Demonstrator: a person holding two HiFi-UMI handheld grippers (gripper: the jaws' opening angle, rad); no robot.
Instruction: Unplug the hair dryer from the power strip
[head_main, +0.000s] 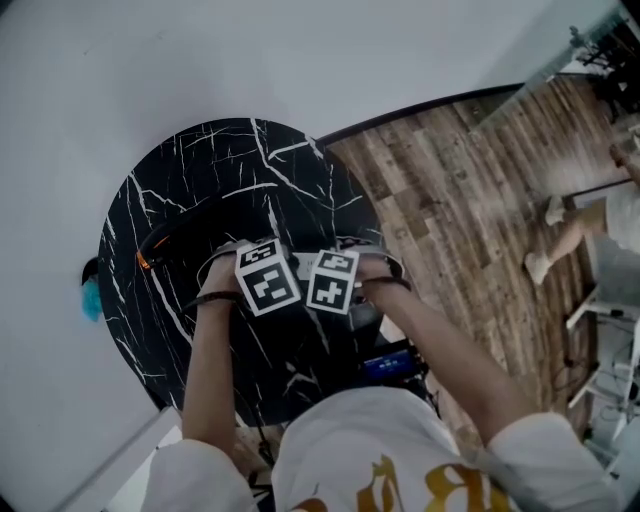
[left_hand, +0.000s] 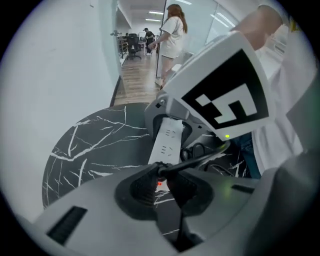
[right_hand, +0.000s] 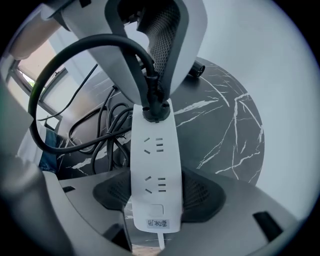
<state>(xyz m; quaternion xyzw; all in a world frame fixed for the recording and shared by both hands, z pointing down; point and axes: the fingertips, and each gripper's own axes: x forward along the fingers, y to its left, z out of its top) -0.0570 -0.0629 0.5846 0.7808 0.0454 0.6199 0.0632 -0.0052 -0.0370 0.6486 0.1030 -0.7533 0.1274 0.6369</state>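
A white power strip (right_hand: 155, 170) lies on the round black marble table (head_main: 200, 170). My right gripper (right_hand: 155, 195) is shut on its near end, one pad on each long side. A black plug (right_hand: 155, 111) sits in the strip's far socket, and its cord (right_hand: 75, 50) loops away to the left. My left gripper (left_hand: 161, 172) is shut on that plug, with the strip (left_hand: 169, 137) stretching beyond it. In the head view both marker cubes (head_main: 265, 278) (head_main: 333, 280) stand side by side over the table's near half and hide the jaws. The black hair dryer (head_main: 160, 240) lies at the table's left.
Coils of black cable (right_hand: 95, 130) lie beside the strip. A blue object (head_main: 90, 298) sits off the table's left edge by the white wall. Wood floor (head_main: 450, 190) is to the right, where a person (head_main: 590, 235) stands. Another person (left_hand: 172, 30) stands down the corridor.
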